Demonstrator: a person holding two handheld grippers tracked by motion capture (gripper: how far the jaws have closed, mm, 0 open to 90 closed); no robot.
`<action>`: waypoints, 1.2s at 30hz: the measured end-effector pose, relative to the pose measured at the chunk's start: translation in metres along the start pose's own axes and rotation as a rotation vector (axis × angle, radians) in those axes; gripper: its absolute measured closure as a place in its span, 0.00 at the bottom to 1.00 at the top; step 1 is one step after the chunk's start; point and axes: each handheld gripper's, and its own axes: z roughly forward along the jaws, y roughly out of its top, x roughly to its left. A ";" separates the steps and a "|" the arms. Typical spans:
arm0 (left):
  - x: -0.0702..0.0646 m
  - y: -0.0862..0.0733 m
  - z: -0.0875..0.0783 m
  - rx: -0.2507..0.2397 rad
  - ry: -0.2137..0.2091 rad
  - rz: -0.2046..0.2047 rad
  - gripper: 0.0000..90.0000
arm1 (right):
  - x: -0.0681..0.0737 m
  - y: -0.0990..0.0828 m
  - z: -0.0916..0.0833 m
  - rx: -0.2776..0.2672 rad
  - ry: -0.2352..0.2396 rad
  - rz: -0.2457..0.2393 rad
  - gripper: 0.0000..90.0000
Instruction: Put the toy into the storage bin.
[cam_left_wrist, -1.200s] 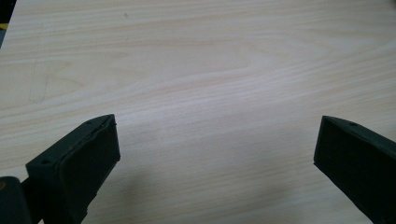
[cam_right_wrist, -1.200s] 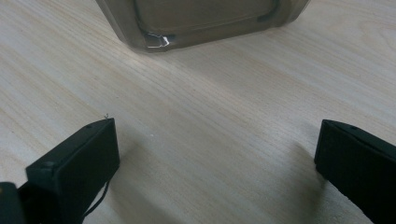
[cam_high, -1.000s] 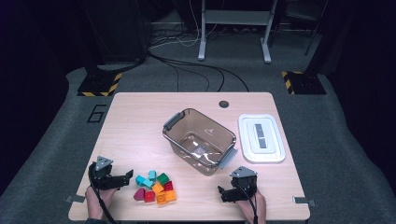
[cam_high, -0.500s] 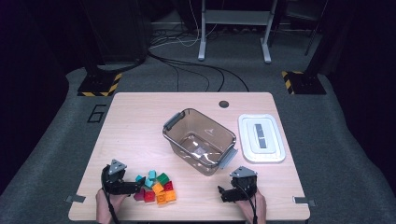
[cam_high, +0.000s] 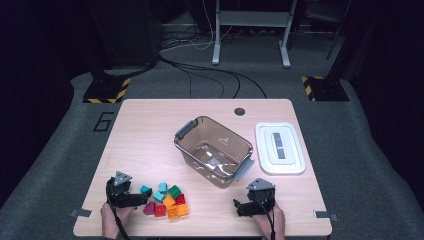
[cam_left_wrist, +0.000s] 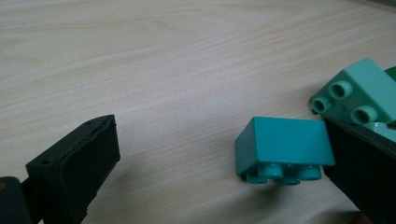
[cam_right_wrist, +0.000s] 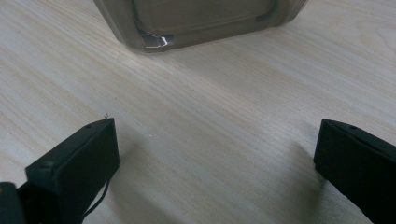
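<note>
Both tools wide open; left tool (cam_left_wrist: 219, 154) touching teal brick (cam_left_wrist: 284, 148).

Both the left gripper (cam_high: 143, 199) and right gripper (cam_high: 238, 207) rest low, jaws spread wide.

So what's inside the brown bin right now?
Through the open top of the brown bin, only its glossy floor with light reflections shows; no blocks are in it. The near wall hides a strip of the floor.

green brick (cam_left_wrist: 390, 73) cut by left gripper view's right edge; bin (cam_right_wrist: 196, 21) top cropped in right gripper view; lid (cam_high: 279, 147) label unreadable.
</note>
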 end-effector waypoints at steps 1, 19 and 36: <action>0.001 0.000 0.000 0.001 -0.002 0.000 0.00 | 0.000 0.000 0.000 0.000 0.000 0.000 0.00; -0.010 -0.002 -0.004 -0.012 -0.040 0.053 0.62 | 0.000 0.000 0.001 -0.006 -0.005 0.008 0.00; -0.010 0.011 -0.014 -0.062 -0.076 0.072 0.65 | 0.000 0.000 0.000 -0.004 -0.005 0.012 0.00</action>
